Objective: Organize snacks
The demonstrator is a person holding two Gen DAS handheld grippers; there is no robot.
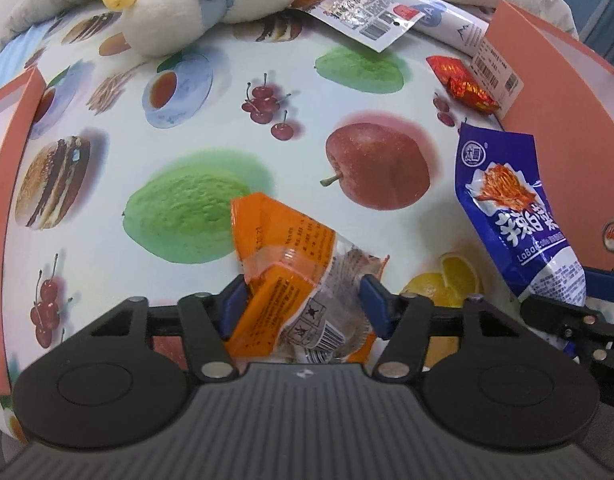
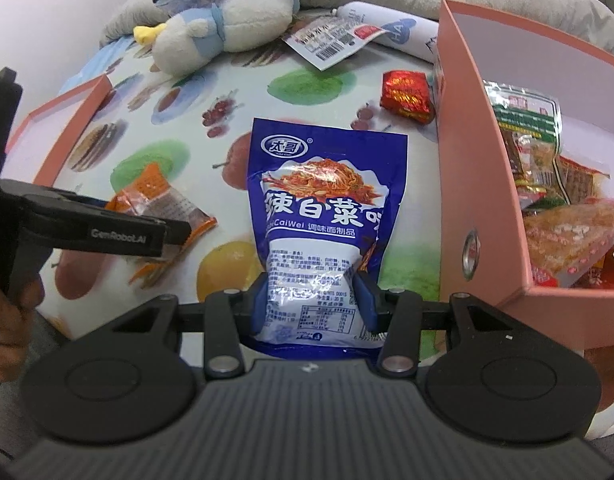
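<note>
An orange snack packet with a clear window sits tilted between the blue pads of my left gripper, and both pads press on its sides. The right wrist view shows this same orange packet low over the fruit-print tablecloth, at the left gripper's tips. My right gripper is shut on the lower end of a blue-and-white pickled-cabbage snack bag, which stands up in front of it. The blue bag also appears at the right of the left wrist view, beside the pink box.
A pink box at the right holds several snack packets. Its lid lies at the left edge. A red foil packet, a labelled white packet, a white tube and a plush duck lie at the back. A hand grips the left handle.
</note>
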